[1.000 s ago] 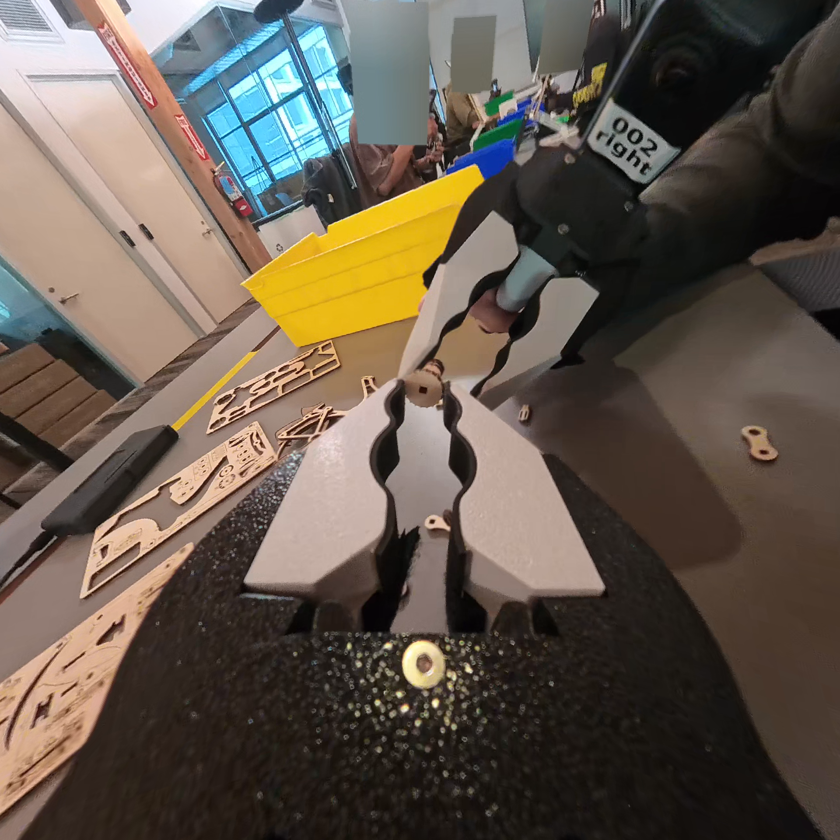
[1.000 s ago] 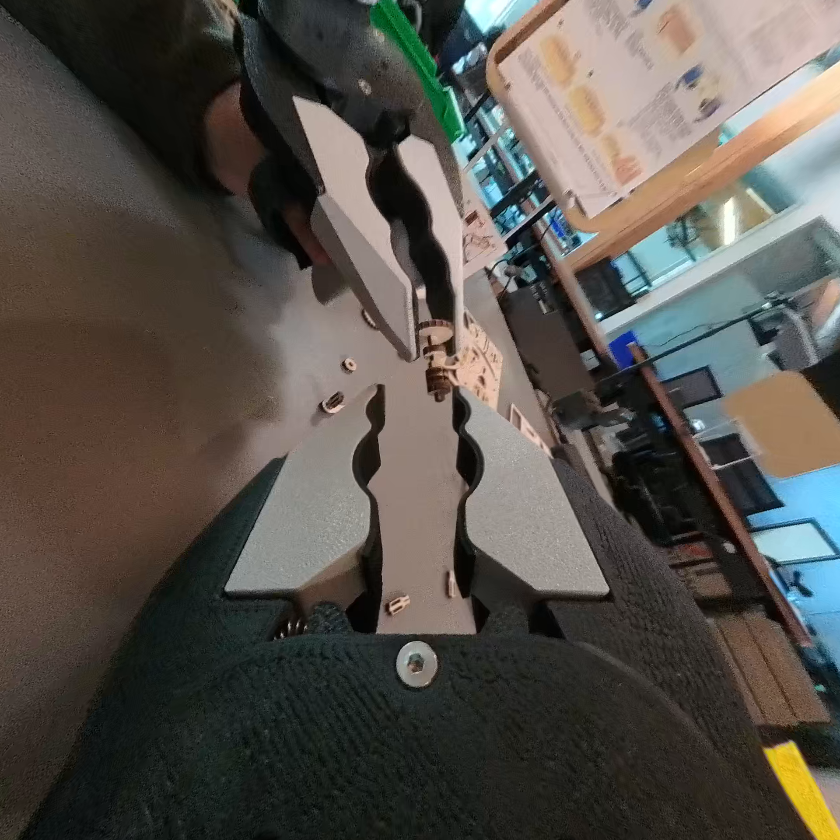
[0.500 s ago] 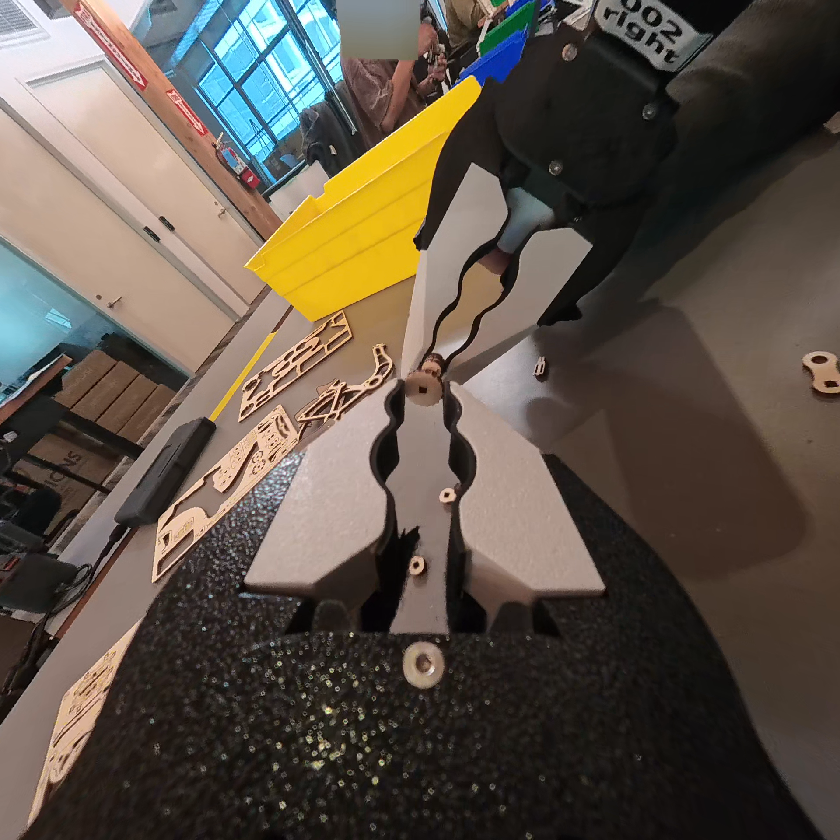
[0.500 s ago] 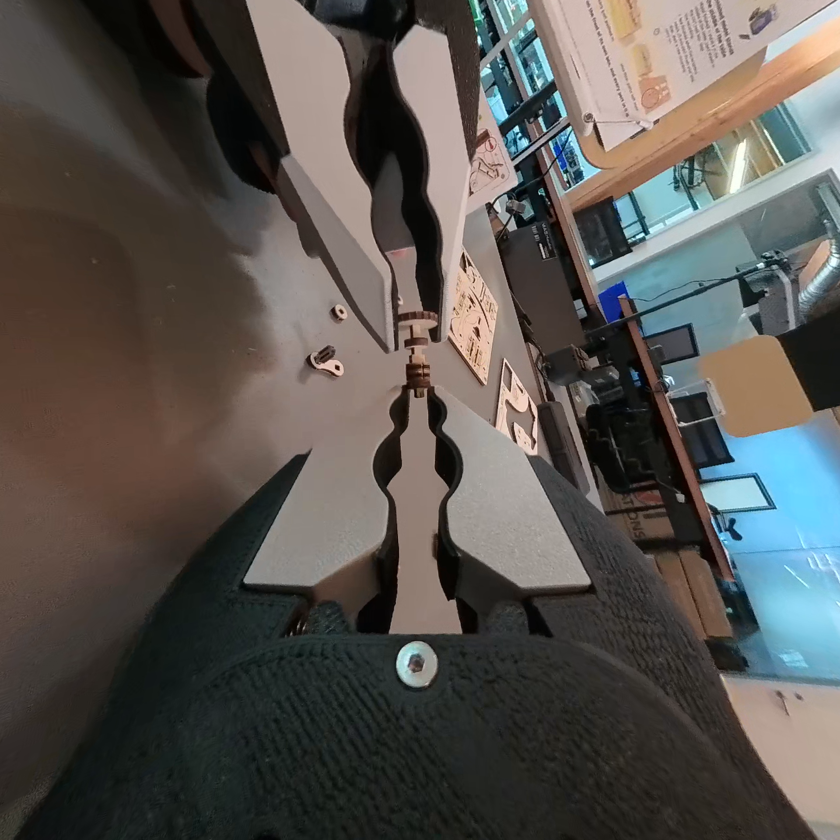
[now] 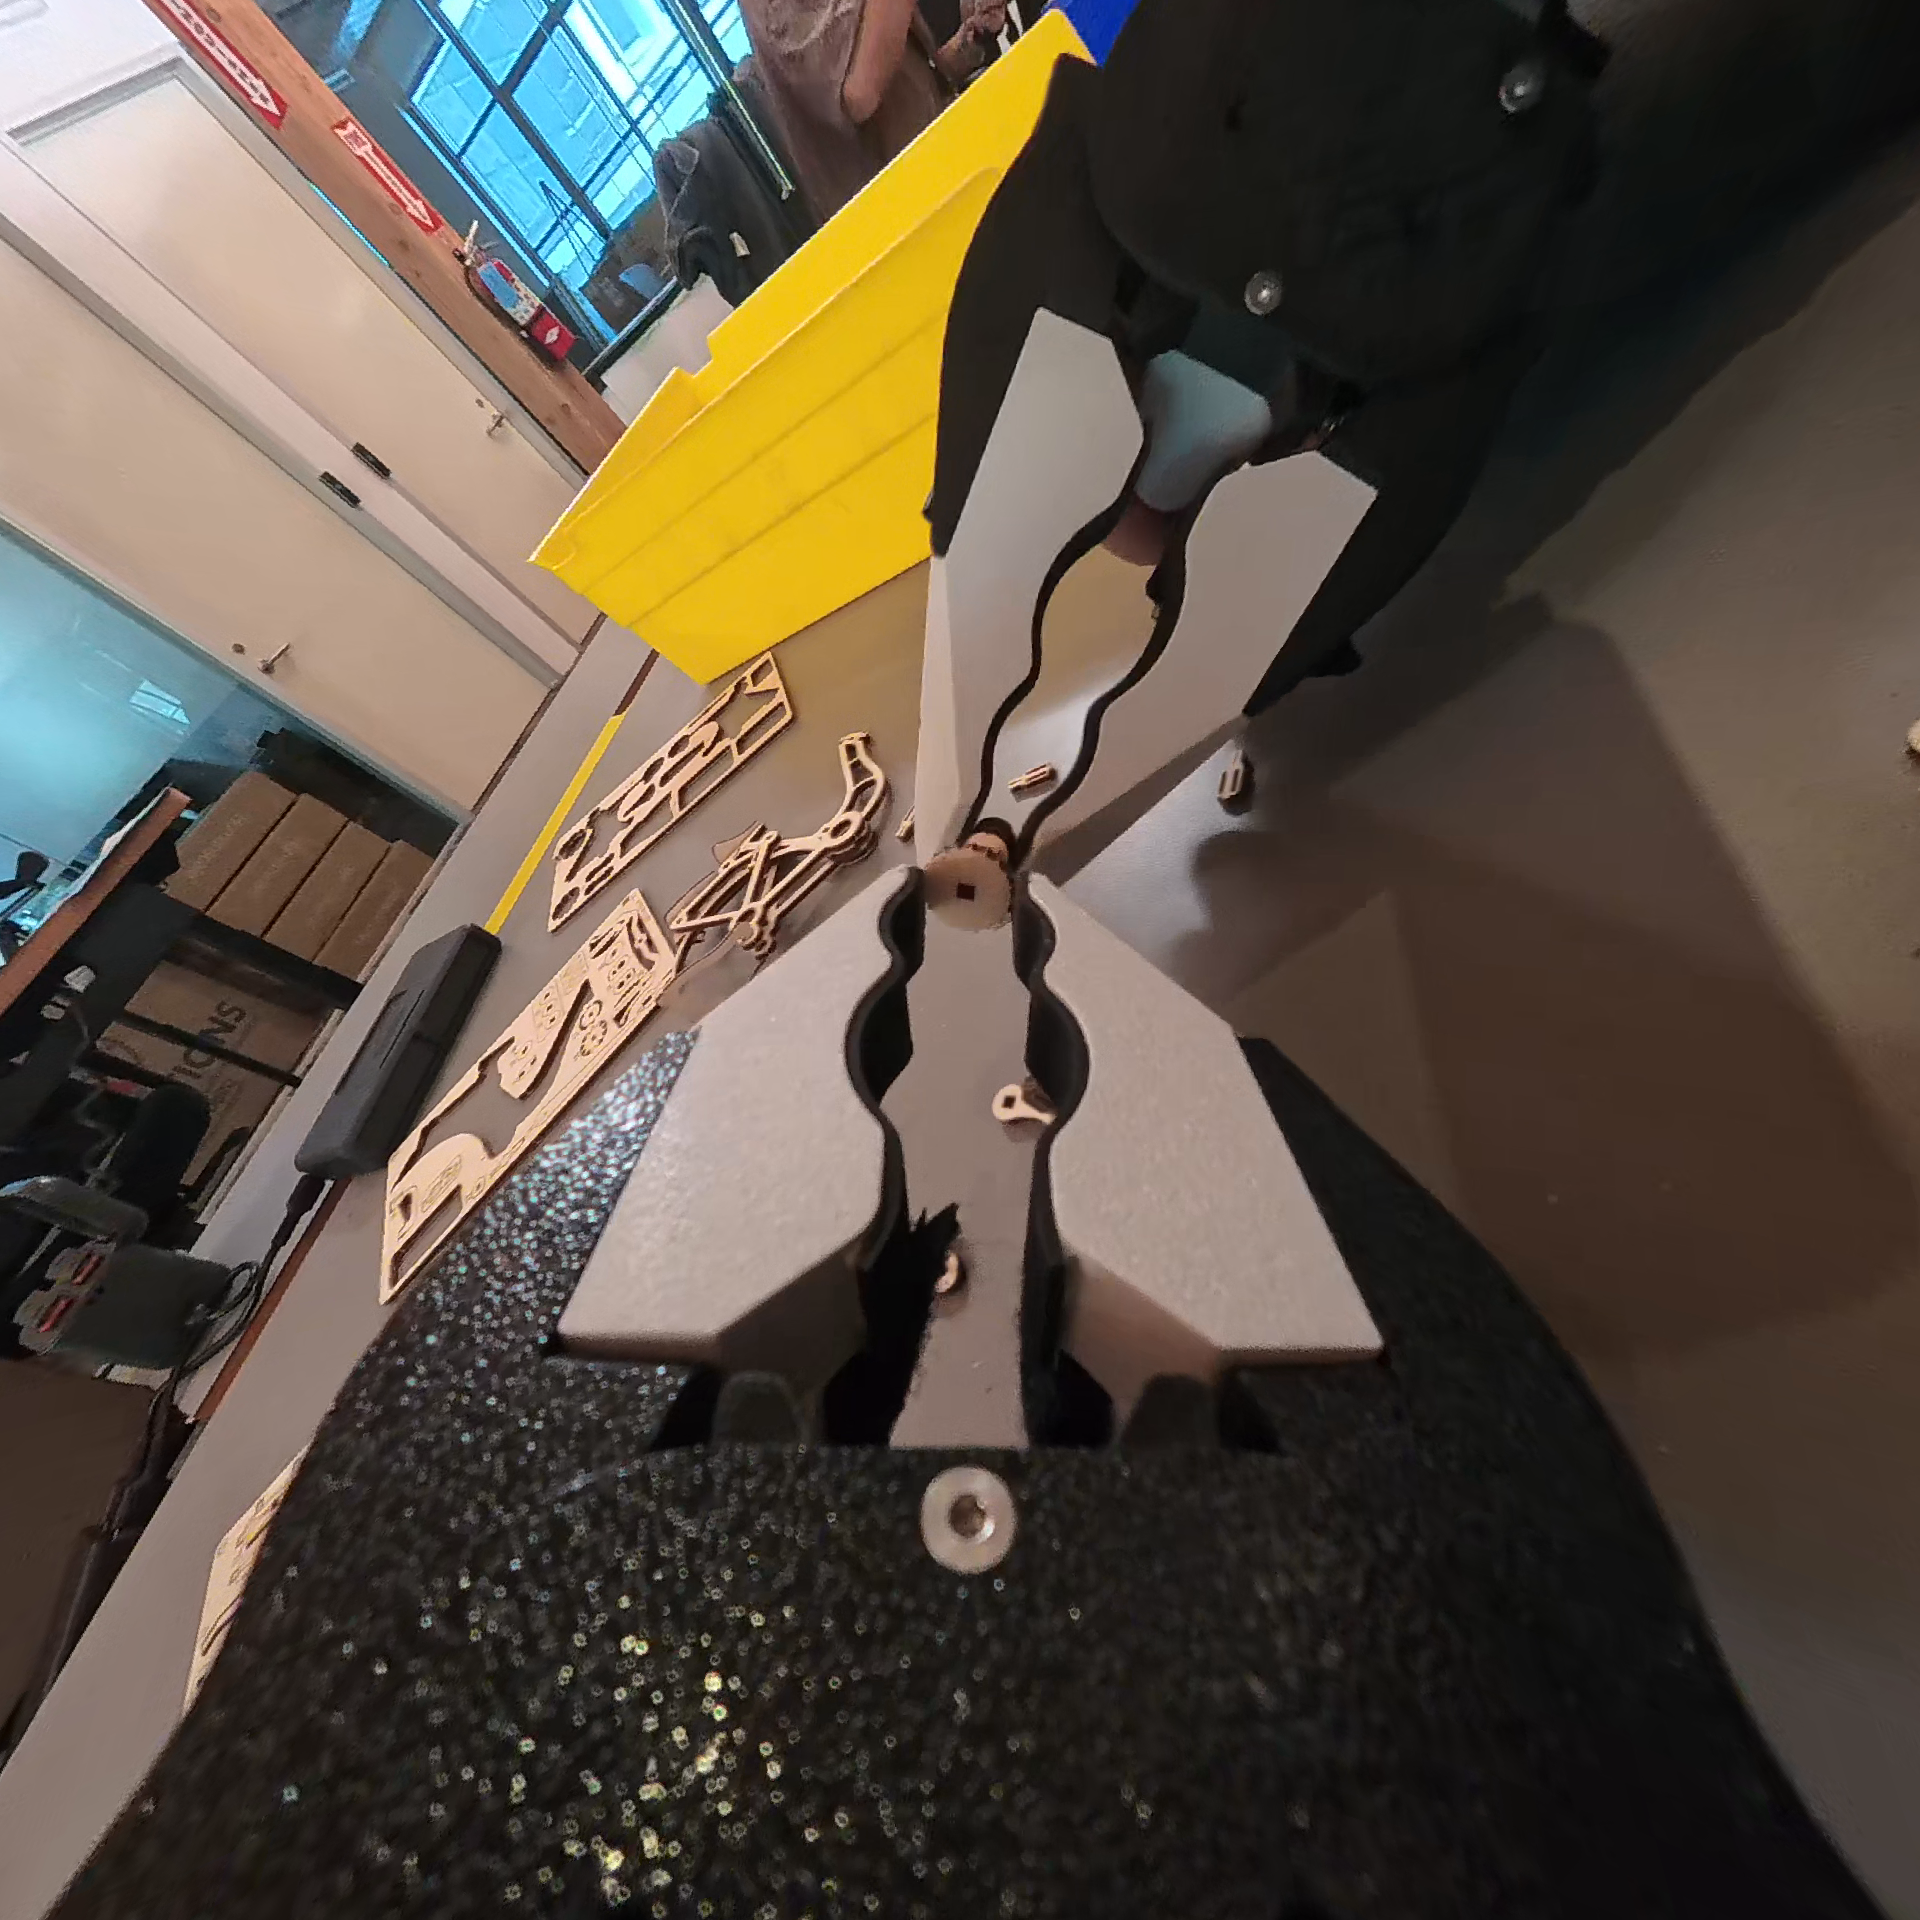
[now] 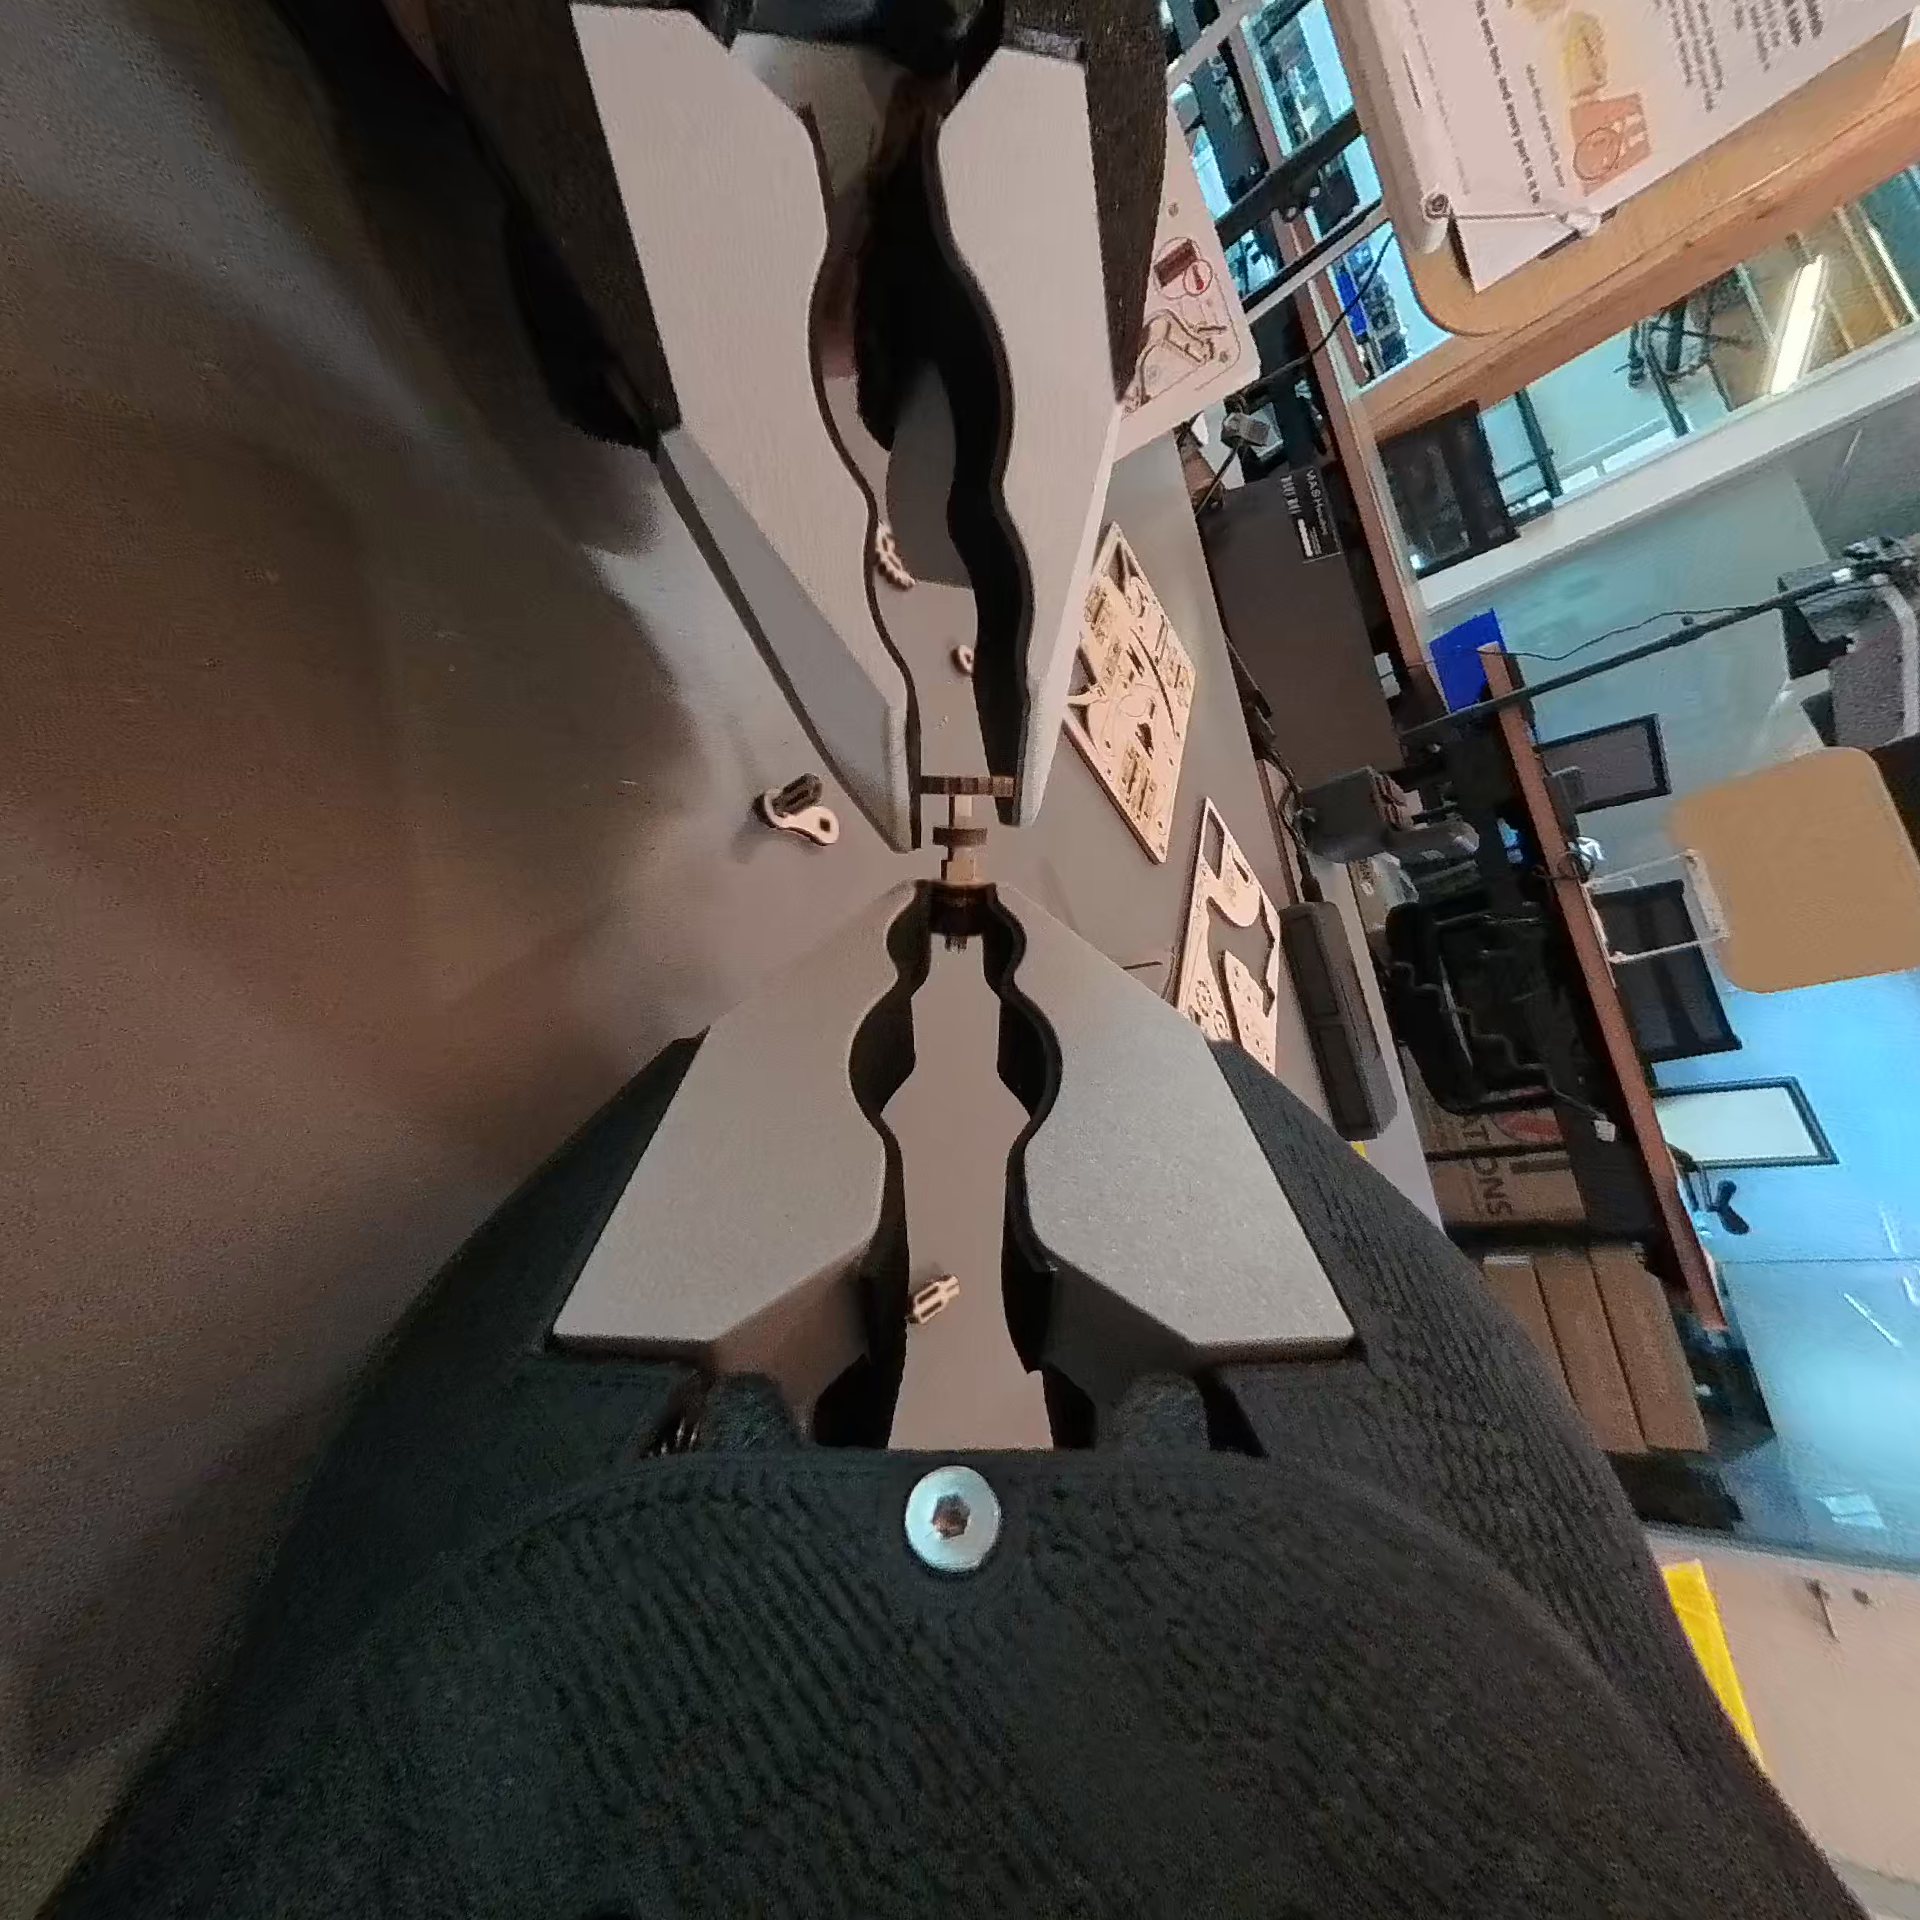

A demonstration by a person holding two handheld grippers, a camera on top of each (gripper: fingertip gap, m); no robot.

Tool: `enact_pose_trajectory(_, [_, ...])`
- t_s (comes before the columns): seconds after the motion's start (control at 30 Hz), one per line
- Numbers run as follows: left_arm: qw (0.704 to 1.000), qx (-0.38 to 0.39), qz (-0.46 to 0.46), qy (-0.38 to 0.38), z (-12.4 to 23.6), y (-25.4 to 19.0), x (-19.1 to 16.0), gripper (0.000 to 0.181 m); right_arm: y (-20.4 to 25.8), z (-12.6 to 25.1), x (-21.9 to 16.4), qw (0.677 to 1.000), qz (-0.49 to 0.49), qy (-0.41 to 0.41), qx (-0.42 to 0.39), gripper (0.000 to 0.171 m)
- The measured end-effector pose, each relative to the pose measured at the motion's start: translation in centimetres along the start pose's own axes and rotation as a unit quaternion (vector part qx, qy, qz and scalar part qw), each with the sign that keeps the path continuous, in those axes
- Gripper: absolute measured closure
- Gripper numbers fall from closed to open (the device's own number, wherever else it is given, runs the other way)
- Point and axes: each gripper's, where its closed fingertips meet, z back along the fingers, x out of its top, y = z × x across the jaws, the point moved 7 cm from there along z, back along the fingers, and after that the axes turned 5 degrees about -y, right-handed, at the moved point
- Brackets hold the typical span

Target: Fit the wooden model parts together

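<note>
My left gripper [image 5: 966,881] is shut on a round wooden disc [image 5: 964,896] with a square hole, held at its fingertips above the table. The right gripper [image 5: 1001,831] faces it tip to tip, shut on a small dark wooden hub [image 5: 987,834]. In the right wrist view, my right gripper [image 6: 954,902] pinches that hub [image 6: 954,906]. A short axle with a collar [image 6: 958,840] joins it to the disc [image 6: 966,785], seen edge on in the left gripper [image 6: 961,805].
A yellow bin [image 5: 790,457] stands at the back. Laser-cut wooden sheets [image 5: 665,800] and a black box [image 5: 400,1049] lie on the left of the grey table [image 5: 1558,987]. Small loose wooden pieces [image 6: 795,812] and a gear [image 6: 894,561] lie below the grippers. The grippers are tip to tip, or close to it.
The right gripper has closed from open onto the small hub. Both grippers have drawn closer, tip to tip, and the views have tilted. The left gripper still holds the disc.
</note>
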Motion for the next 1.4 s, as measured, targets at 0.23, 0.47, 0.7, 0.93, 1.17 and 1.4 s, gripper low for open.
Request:
enact_pose_trajectory(0.23, [1.000,-0.005,-0.011,0.014,-0.3,-0.4,-0.2,0.167,0.4,-0.2,-0.2,1.000,0.001,0.006,0.013,0.164])
enact_pose_trajectory(0.47, [1.000,-0.009,-0.012,0.011,-0.4,-0.6,-0.1,0.167,0.6,-0.5,-0.4,1.000,-0.015,0.014,0.021,0.155])
enact_pose_trajectory(0.7, [1.000,-0.014,-0.016,0.003,-0.4,-0.9,0.2,0.167,0.7,-0.7,-0.6,1.000,0.007,0.029,0.007,0.162])
enact_pose_trajectory(0.93, [1.000,-0.006,-0.022,-0.006,-0.6,-1.1,0.6,0.167,0.9,-1.0,-0.6,0.999,0.005,0.037,0.002,0.156])
enact_pose_trajectory(1.17, [0.999,-0.003,-0.041,-0.020,-0.7,-1.6,1.3,0.167,1.3,-1.4,-0.6,0.998,0.025,0.059,-0.013,0.152])
enact_pose_trajectory(1.4, [0.999,-0.003,-0.041,-0.033,-0.7,-1.9,1.8,0.166,1.3,-1.6,-0.6,0.997,0.038,0.070,-0.025,0.157])
